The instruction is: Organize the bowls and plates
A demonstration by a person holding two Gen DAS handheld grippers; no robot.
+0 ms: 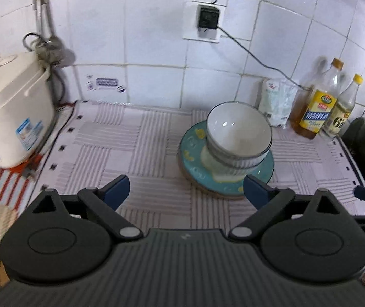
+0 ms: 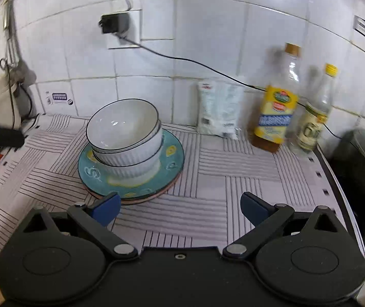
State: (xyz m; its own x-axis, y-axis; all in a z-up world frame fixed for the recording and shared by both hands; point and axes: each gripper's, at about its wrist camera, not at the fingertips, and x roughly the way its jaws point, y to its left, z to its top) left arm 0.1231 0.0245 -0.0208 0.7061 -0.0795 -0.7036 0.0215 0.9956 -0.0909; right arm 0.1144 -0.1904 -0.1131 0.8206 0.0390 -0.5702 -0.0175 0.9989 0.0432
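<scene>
the left gripper [image 1: 186, 195] is hanging with its jaws spread wide and nothing between them, and the right gripper [image 2: 181, 209] is standing just as wide and empty. both are sitting back from the stack, which reads as letting go once the pile is made. just ahead of the left gripper's right finger, and ahead-left of the right gripper, two white bowls [image 2: 124, 138] are nesting one inside the other on a teal plate [image 2: 174, 153], smaller pieces on top so the pile is keeping steady. a reddish rim is peeking out under the plate, possibly a second plate; too little is showing to tell. farther off, two bottles [image 2: 275, 112] and a white packet [image 2: 219, 108] are lining the tiled wall, and a rice cooker [image 1: 11, 107] is being cut off at the left. motion blur is smearing the labels.
</scene>
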